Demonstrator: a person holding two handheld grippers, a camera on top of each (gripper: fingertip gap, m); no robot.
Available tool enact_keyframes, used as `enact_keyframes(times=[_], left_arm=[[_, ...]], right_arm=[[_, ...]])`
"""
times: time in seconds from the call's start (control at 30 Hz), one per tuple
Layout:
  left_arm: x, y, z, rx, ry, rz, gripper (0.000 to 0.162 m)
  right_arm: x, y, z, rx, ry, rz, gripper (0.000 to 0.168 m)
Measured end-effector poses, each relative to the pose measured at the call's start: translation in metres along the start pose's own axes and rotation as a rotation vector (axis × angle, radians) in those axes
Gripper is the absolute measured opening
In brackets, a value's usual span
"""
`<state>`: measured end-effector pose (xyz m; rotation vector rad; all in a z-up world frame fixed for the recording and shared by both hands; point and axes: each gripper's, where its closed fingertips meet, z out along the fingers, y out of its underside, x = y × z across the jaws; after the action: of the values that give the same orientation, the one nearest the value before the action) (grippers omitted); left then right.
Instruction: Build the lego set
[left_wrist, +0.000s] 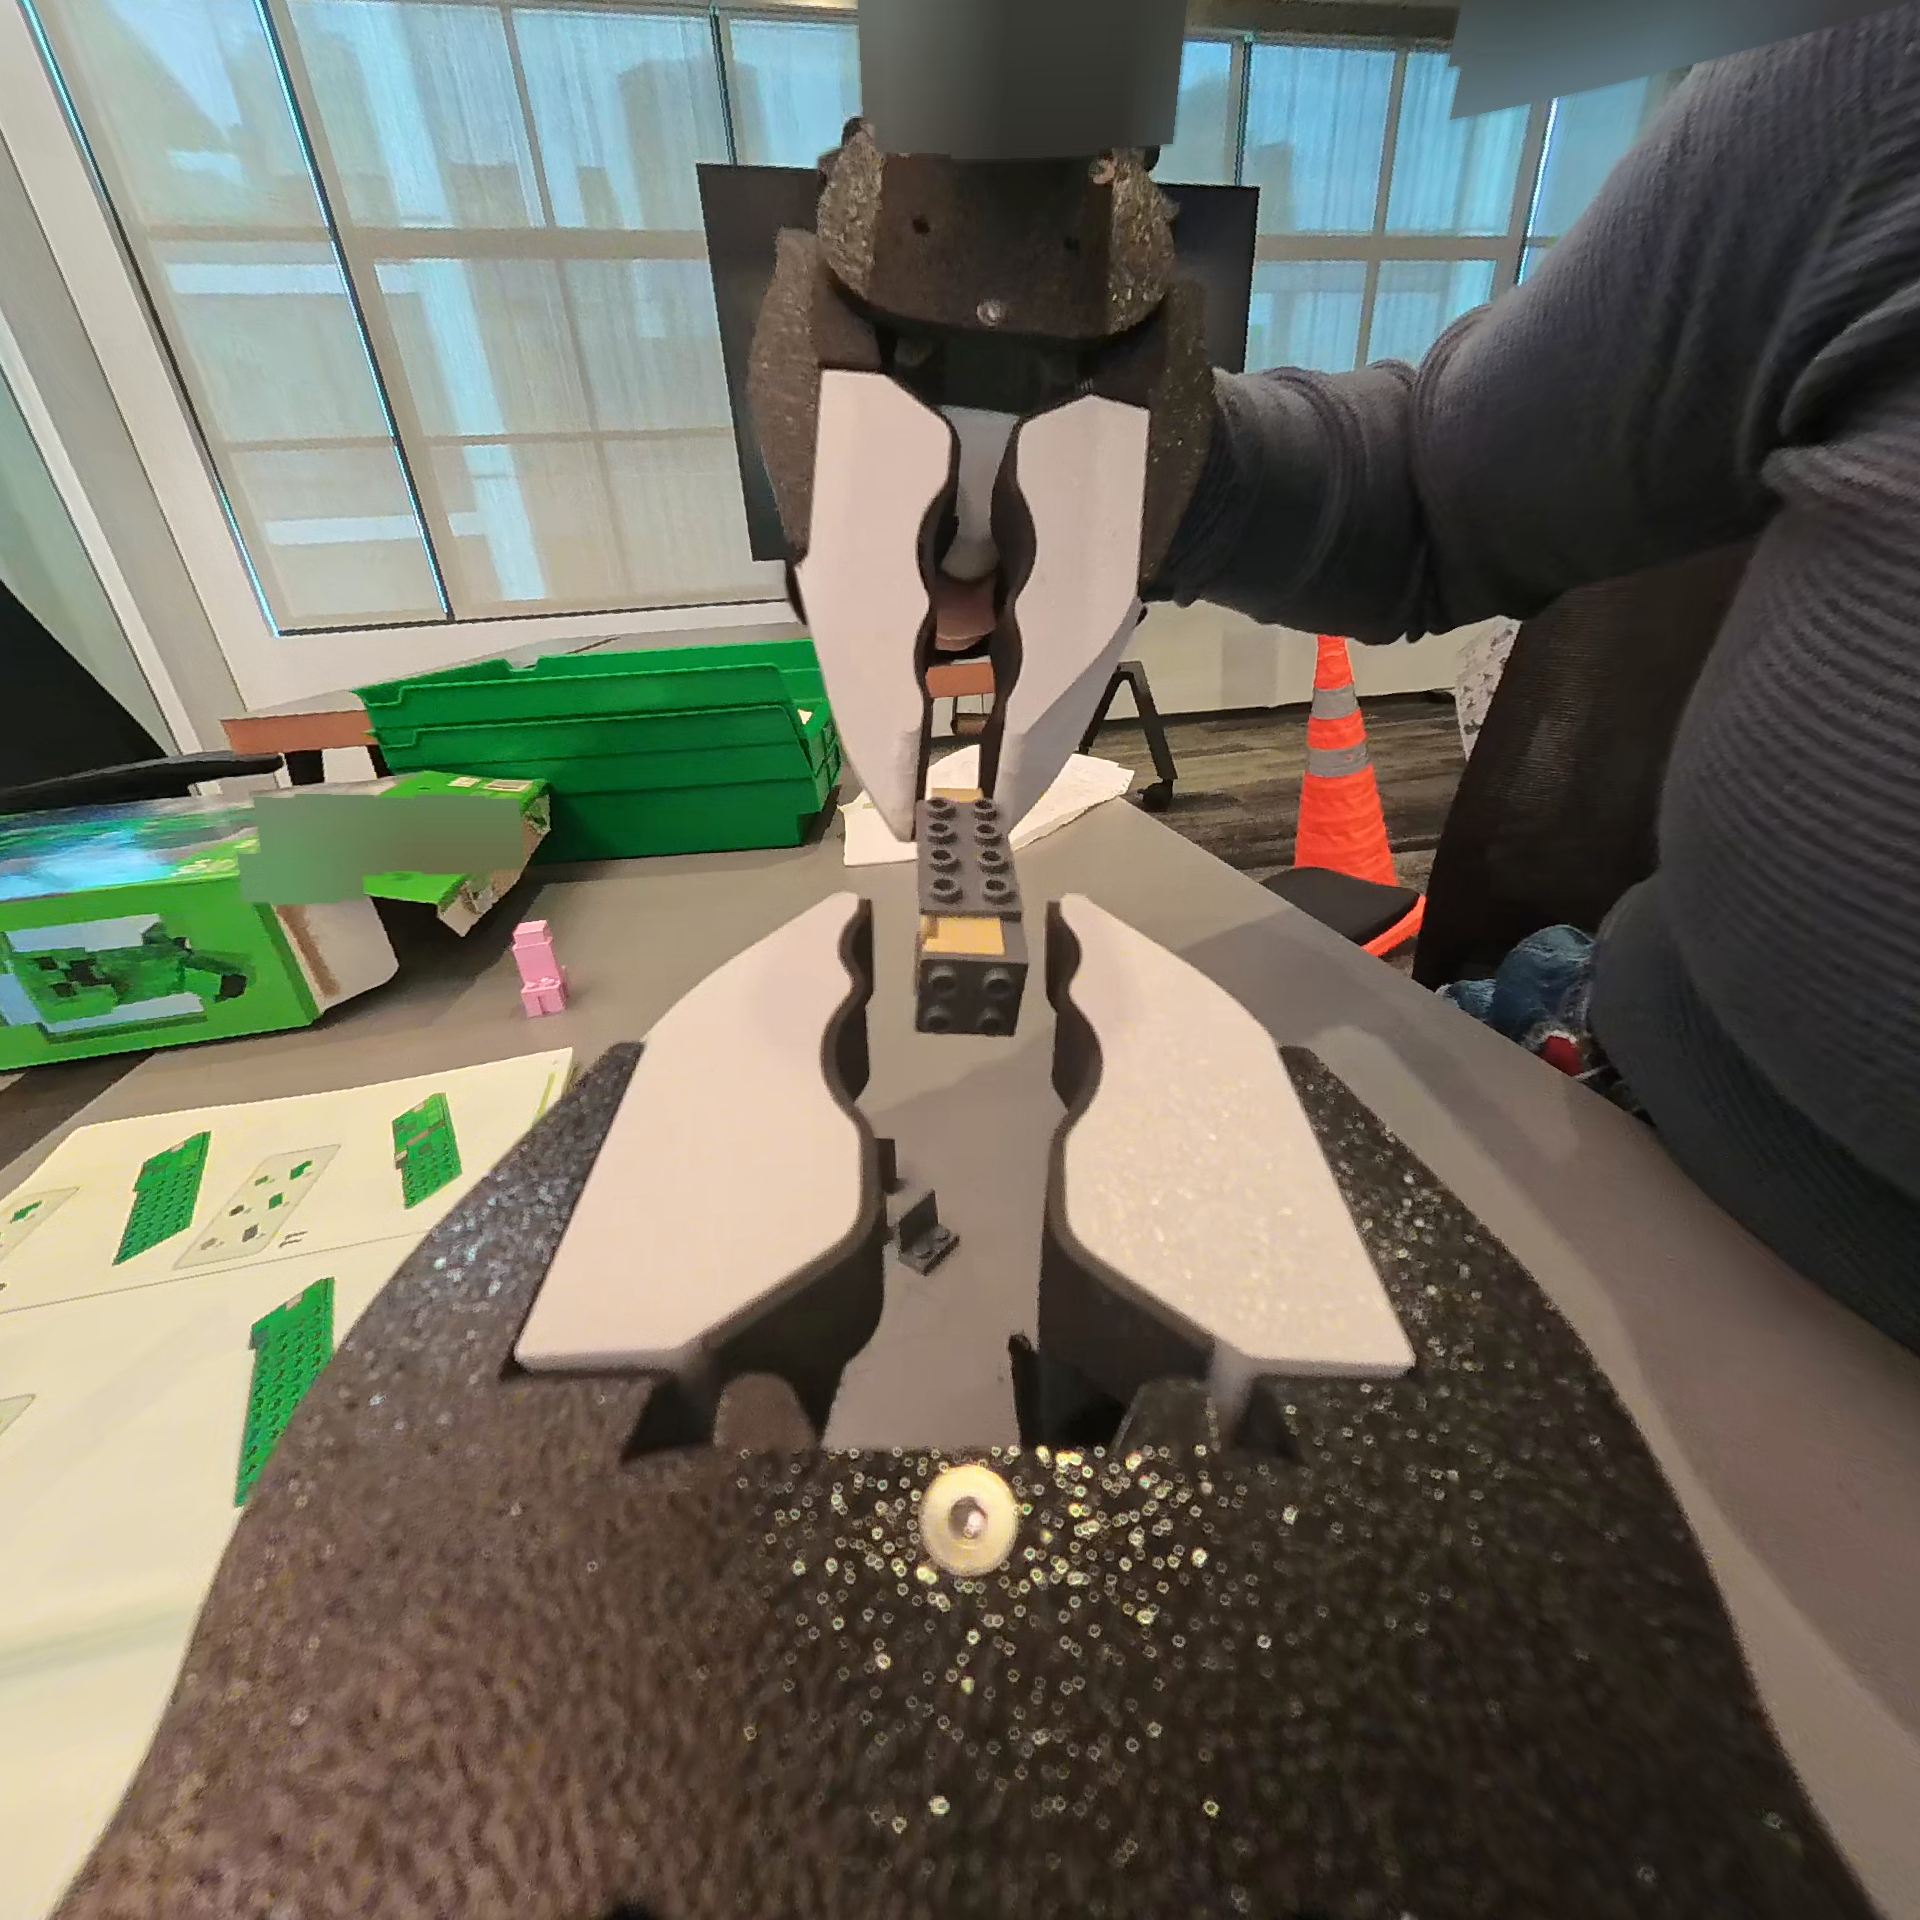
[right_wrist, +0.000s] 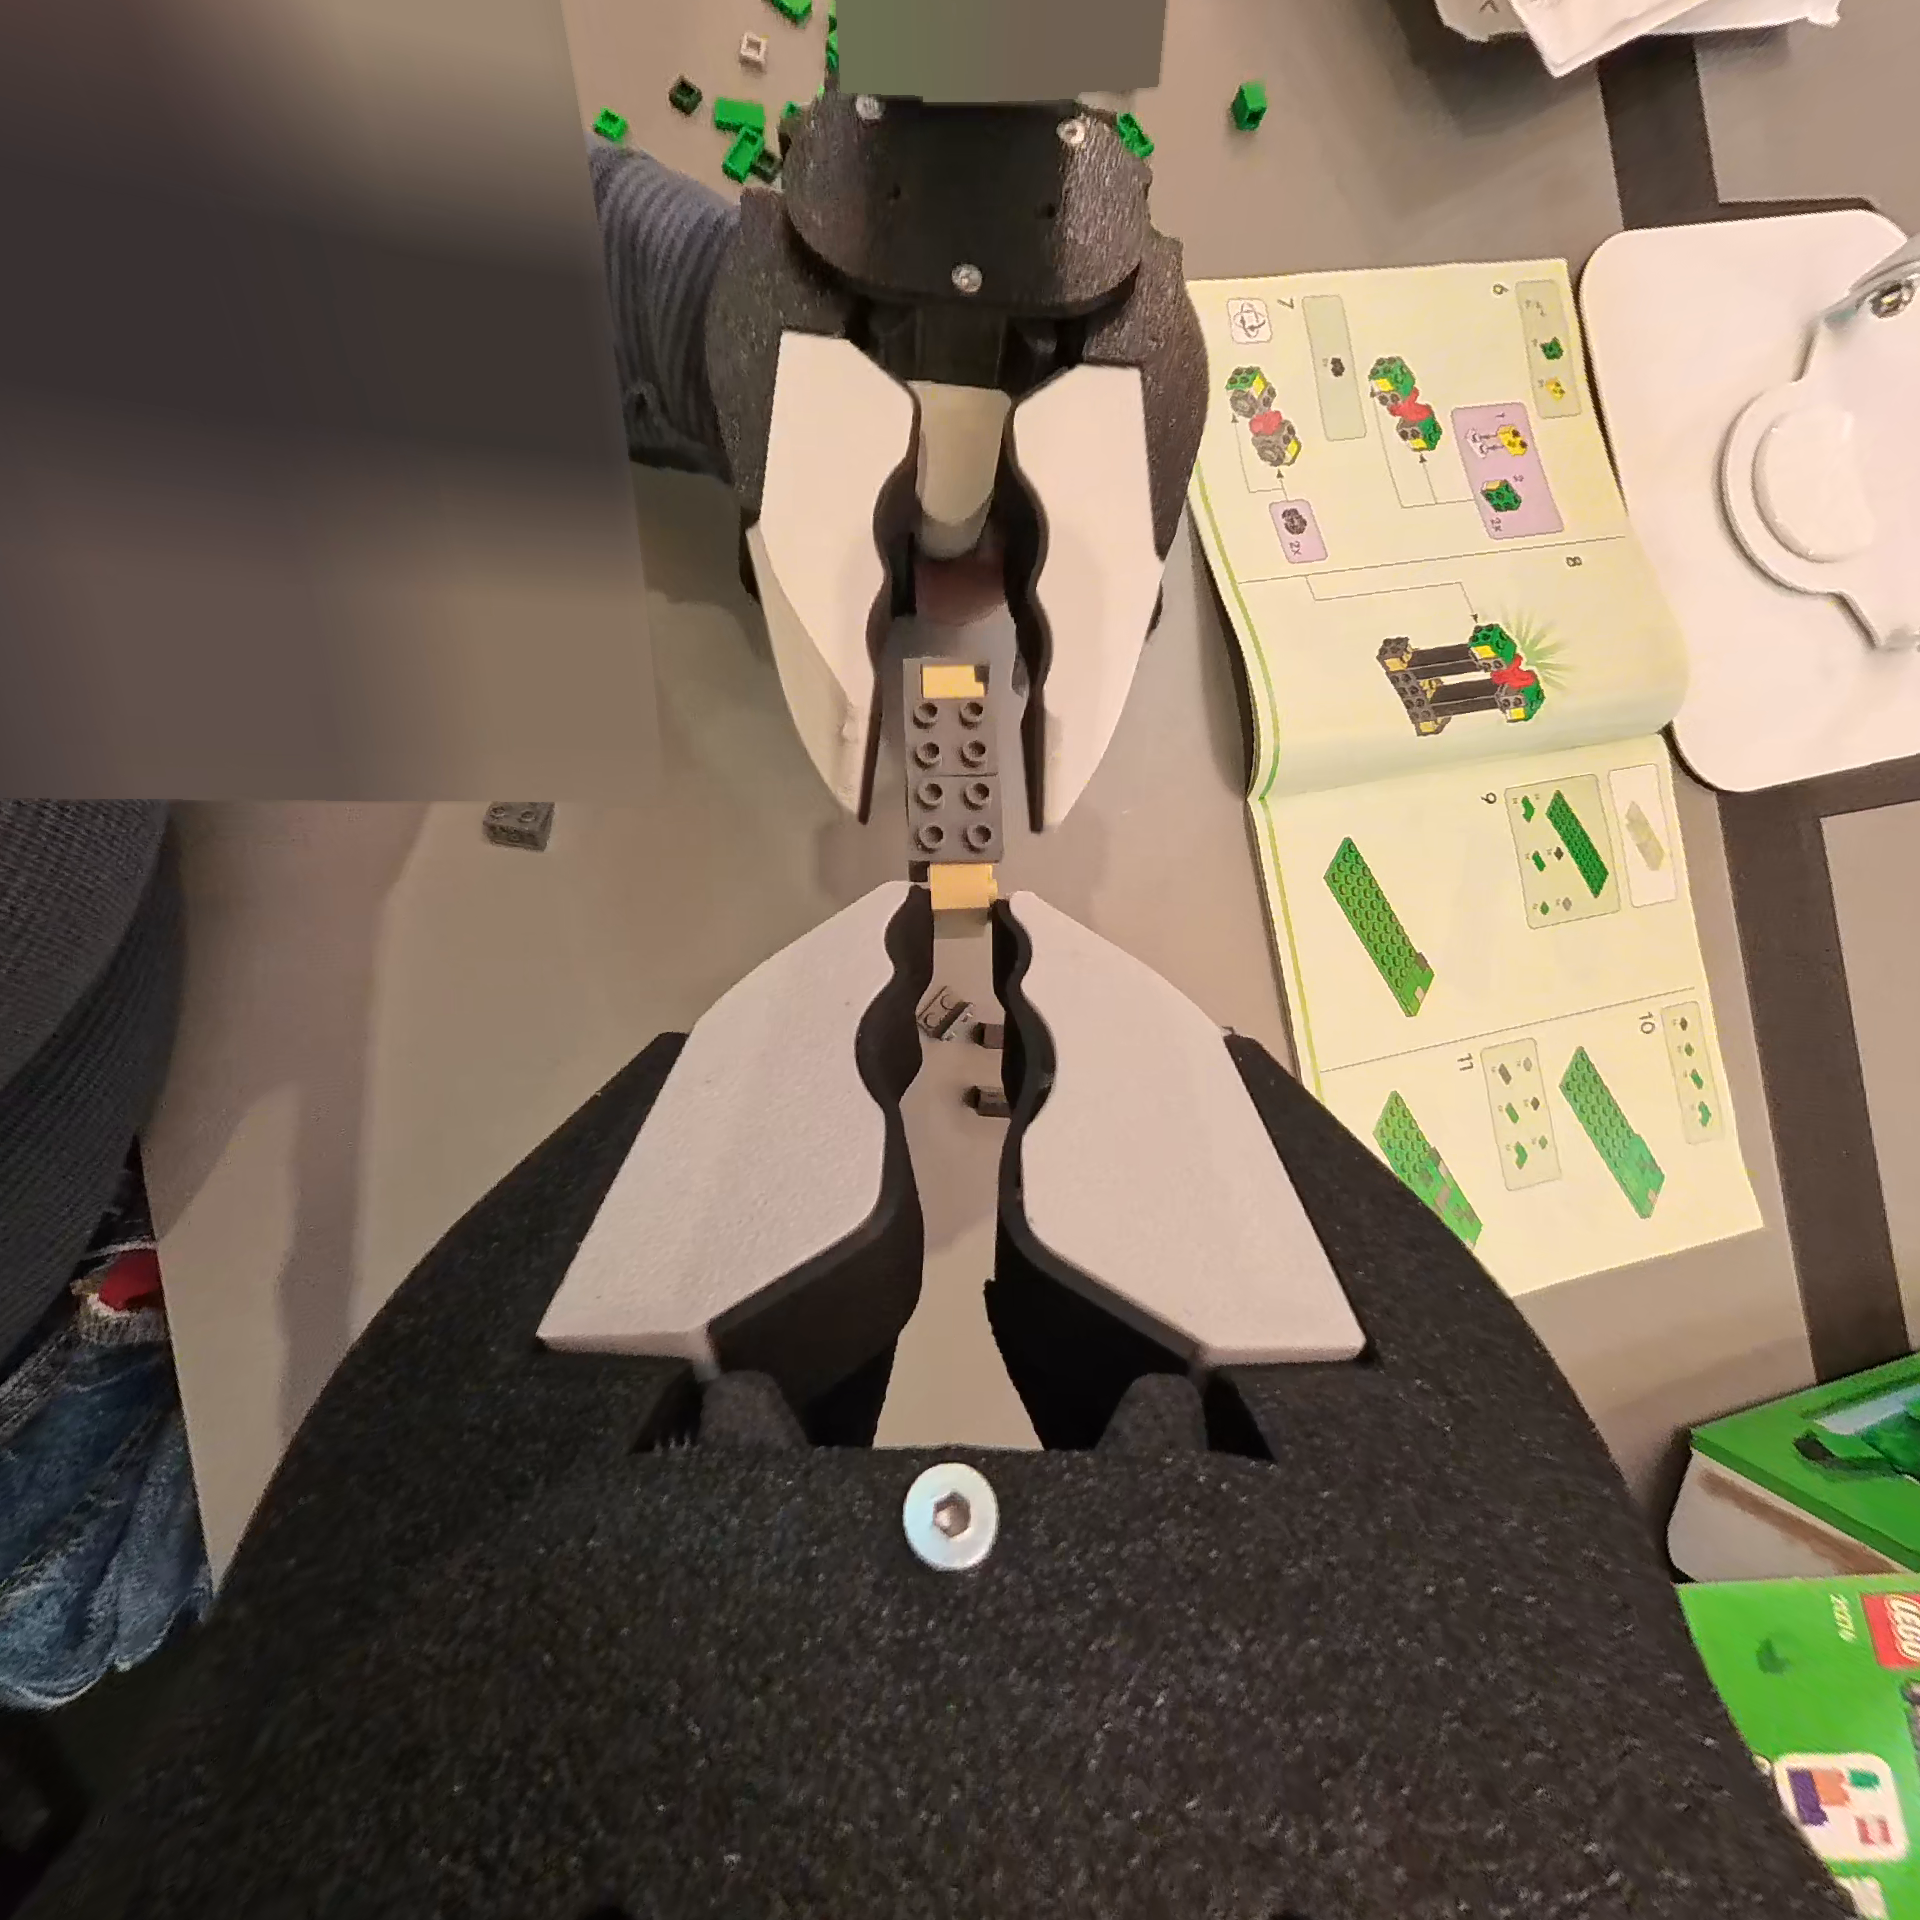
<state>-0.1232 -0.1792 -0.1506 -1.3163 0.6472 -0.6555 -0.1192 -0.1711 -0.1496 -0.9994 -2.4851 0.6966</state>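
Lego assembly (left_wrist: 968, 925), dark grey studded bricks with tan pieces, sits mid-frame in both wrist views, raised above the grey surface (left_wrist: 1351, 1039). Right hand-held gripper (right_wrist: 954, 902) pinches its tan end between nearly closed fingertips. Left hand-held gripper (left_wrist: 956, 940) stands released, fingers apart on either side of the near brick; contact cannot be told. Small dark loose parts (right_wrist: 948, 1016) lie on the surface below. Open instruction booklet (right_wrist: 1455, 727) at right of the right wrist view; green box (left_wrist: 156, 935) at left of the left wrist view.

Speckled black claw (left_wrist: 951, 914), white fingers (left_wrist: 748, 1132), silver screw (left_wrist: 968, 1522).
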Motion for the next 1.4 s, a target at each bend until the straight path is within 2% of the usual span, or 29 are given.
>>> enact_keyframes(times=[0.1,0.2,0.63,0.7,0.77,0.87,0.97,1.1,1.4], left_arm=[[0.000,-0.004,-0.001,0.025,0.002,-0.007,0.028],[0.003,-0.005,-0.001,0.030,0.020,0.008,0.018],[0.002,-0.004,-0.001,0.009,0.004,0.049,0.016],[0.001,0.000,-0.001,-0.010,-0.002,0.048,0.016],[0.002,0.000,-0.001,-0.010,0.007,0.048,0.016],[0.005,0.001,0.001,-0.016,0.026,0.047,0.016],[0.008,0.001,0.003,-0.016,0.042,0.045,0.016],[0.010,0.002,0.003,-0.018,0.054,0.042,0.016],[0.014,0.001,0.004,-0.008,0.086,0.035,0.016]], right_arm=[[-0.001,-0.001,0.000,0.001,0.001,-0.009,0.011],[-0.001,-0.002,0.001,-0.008,0.010,-0.029,0.011],[-0.002,-0.003,0.001,-0.011,0.002,-0.019,0.012],[-0.006,-0.007,0.000,0.022,-0.050,0.032,0.037],[-0.008,-0.010,0.000,0.042,-0.084,0.067,0.045],[-0.005,-0.008,0.003,0.026,-0.048,0.032,0.040],[-0.006,-0.010,0.006,0.032,-0.033,-0.002,0.028],[-0.011,-0.010,0.008,0.027,-0.063,-0.012,0.017],[-0.015,-0.010,0.007,0.025,-0.101,-0.017,0.016]])
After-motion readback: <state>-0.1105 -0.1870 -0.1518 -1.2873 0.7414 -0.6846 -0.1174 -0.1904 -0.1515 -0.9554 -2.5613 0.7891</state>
